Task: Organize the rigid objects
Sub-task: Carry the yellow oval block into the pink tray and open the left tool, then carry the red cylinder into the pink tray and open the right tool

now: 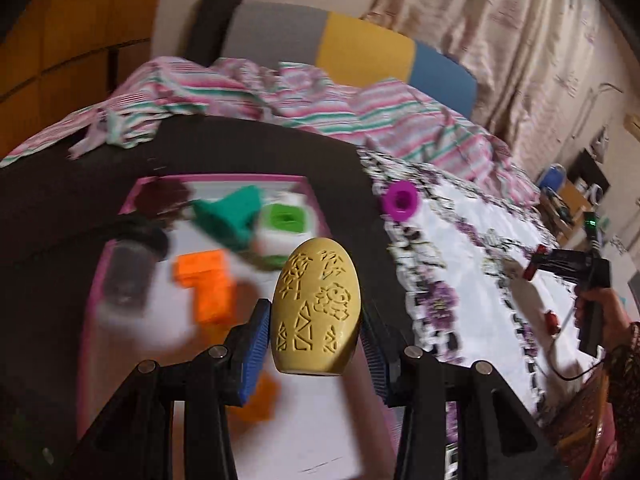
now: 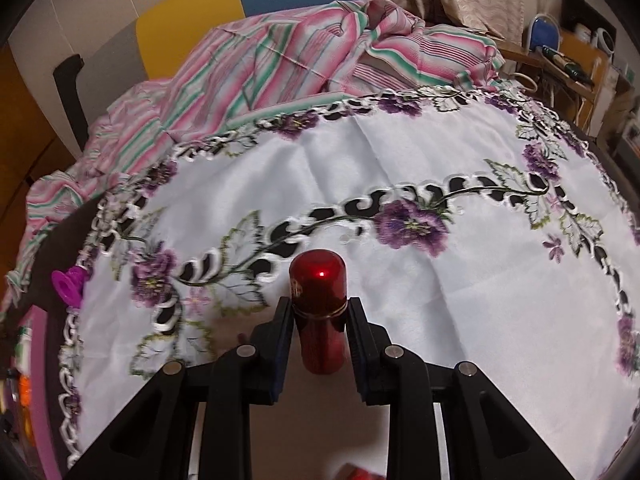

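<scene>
My left gripper (image 1: 316, 320) is shut on a yellow carved egg (image 1: 316, 304) and holds it above the right side of a pink-rimmed tray (image 1: 224, 179). The tray holds an orange block (image 1: 206, 284), a teal piece (image 1: 232, 216), a white-and-green cube (image 1: 282, 228) and a clear jar with a black lid (image 1: 130, 270). My right gripper (image 2: 320, 316) is shut on a glossy red cylinder (image 2: 318, 308) above the white embroidered cloth (image 2: 400, 280). A purple spool (image 1: 400, 200) lies at the cloth's left edge; it also shows in the right wrist view (image 2: 68, 282).
A striped pink and green sheet (image 1: 280, 96) is bunched behind the tray and cloth. My right gripper (image 1: 568, 264) and the hand show at the right of the left wrist view. A small red object (image 1: 552, 318) lies on the cloth near it. Shelves with clutter (image 2: 572, 60) stand far right.
</scene>
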Available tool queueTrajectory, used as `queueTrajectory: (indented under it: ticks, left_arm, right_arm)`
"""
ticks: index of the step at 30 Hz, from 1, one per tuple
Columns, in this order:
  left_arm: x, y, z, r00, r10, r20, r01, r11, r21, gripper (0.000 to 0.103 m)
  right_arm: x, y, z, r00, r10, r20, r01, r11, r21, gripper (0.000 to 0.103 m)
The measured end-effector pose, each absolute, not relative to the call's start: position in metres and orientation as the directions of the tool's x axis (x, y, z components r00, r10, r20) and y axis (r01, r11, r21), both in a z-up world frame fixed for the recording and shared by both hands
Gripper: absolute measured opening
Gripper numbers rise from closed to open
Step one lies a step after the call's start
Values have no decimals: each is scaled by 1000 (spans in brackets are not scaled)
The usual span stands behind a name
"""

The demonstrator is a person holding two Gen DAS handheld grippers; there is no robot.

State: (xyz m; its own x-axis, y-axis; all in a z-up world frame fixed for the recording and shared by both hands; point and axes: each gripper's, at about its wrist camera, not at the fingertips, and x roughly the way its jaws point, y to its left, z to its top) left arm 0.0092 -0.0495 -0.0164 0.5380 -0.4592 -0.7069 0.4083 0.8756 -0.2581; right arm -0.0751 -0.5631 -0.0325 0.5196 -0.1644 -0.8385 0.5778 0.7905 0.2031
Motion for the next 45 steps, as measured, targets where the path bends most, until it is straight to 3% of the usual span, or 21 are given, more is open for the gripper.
queueTrajectory:
  ticks: [11,23,31,45]
  left_arm:
    - [16,20,-38,571,-344,-746,245,938,-246,44]
    - [22,26,-57,540,-250,-804,178,967,-181,44]
    - [-4,21,-32,619,-271,-737,228,960,-162,46]
    - [-17,22,-26,586,-371,-720,290,926,-241,46]
  right_arm:
    - [-56,-507,-26,580,-71,-812,500,817,286,27]
    - [-49,-469,-24,591,-37,-806,454,841,294,27]
    - [-52,-448,-18,602,-16,-798,424,854,302,27]
    - [-34,-341,2,628,135,-766,214,917,337,27]
